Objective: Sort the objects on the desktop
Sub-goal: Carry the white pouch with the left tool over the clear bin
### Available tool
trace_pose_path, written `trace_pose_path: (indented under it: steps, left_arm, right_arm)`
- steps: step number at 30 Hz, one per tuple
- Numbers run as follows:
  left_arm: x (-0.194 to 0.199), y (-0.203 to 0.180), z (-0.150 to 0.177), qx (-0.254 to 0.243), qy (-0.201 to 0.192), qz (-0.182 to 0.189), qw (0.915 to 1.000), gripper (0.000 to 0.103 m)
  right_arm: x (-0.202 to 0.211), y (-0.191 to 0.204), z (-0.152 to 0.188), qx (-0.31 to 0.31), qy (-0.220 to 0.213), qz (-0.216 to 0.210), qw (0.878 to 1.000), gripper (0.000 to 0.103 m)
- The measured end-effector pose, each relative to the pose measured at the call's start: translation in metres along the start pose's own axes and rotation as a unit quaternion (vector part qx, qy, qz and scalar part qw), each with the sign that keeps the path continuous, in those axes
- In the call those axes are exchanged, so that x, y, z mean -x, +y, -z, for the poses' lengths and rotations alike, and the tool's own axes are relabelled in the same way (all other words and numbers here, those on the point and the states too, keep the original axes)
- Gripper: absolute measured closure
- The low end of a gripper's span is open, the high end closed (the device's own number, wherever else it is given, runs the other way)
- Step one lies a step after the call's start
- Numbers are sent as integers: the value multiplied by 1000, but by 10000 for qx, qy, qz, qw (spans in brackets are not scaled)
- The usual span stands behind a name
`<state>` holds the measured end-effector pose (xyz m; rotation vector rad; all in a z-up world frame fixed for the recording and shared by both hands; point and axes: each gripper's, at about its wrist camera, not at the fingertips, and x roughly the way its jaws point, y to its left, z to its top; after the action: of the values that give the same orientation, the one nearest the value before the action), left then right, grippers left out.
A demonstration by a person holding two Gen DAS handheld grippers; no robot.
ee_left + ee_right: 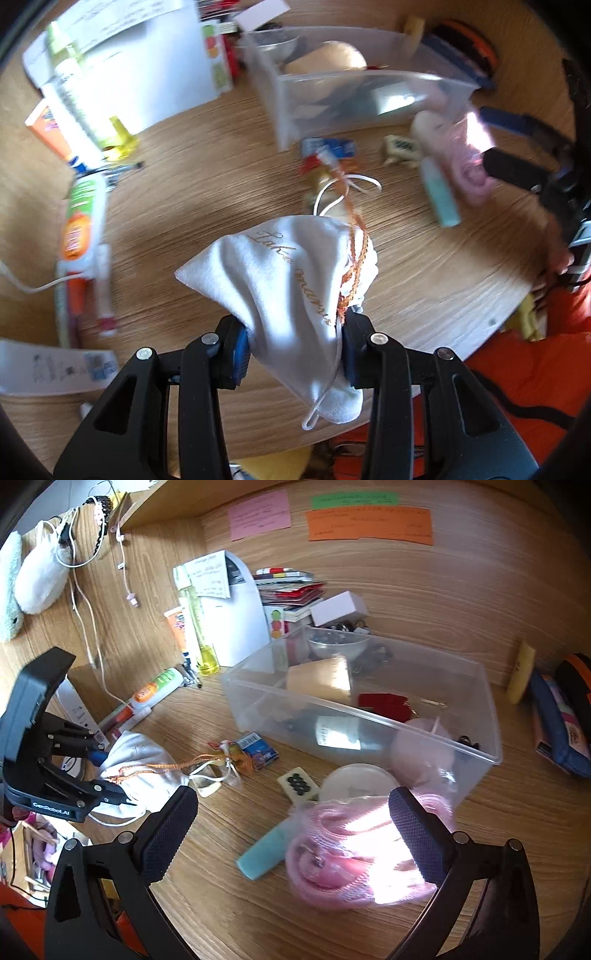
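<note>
Between my left gripper's [295, 347] pads the white pouch [284, 280] sits clamped; the clear bin [369, 79] lies ahead, beyond it. My right gripper [291, 830] gapes wide above the pink mesh bundle [347, 856].

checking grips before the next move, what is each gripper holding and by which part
The left gripper pinches the white pouch near its drawstring neck. The right gripper is open, holding nothing, with a pink net bag between its fingers.
</note>
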<state>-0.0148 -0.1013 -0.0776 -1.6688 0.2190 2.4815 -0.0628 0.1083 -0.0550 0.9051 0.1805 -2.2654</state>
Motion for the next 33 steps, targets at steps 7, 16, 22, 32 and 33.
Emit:
trace_pose_path:
  steps: [7, 16, 22, 32, 33]
  left_arm:
    - [13, 27, -6, 413, -335, -672, 9963, 64]
    - [42, 22, -29, 488, -1208, -1484, 9803, 64]
    - [50, 7, -43, 215, -1404, -1437, 9794, 64]
    - [75, -33, -71, -187, -2115, -1496, 9657, 64]
    - [75, -35, -74, -222, -2171, -1472, 9647, 64]
  right_arm:
    - [0, 6, 2, 84, -47, -144, 9998, 0]
    - [11, -13, 1, -40, -112, 32, 9999, 0]
    - [15, -27, 1, -208, -125, 91, 9997, 0]
    - [19, -21, -1, -93, -250, -144, 9995, 0]
    - [20, -22, -1, -77, -259, -131, 9995, 0]
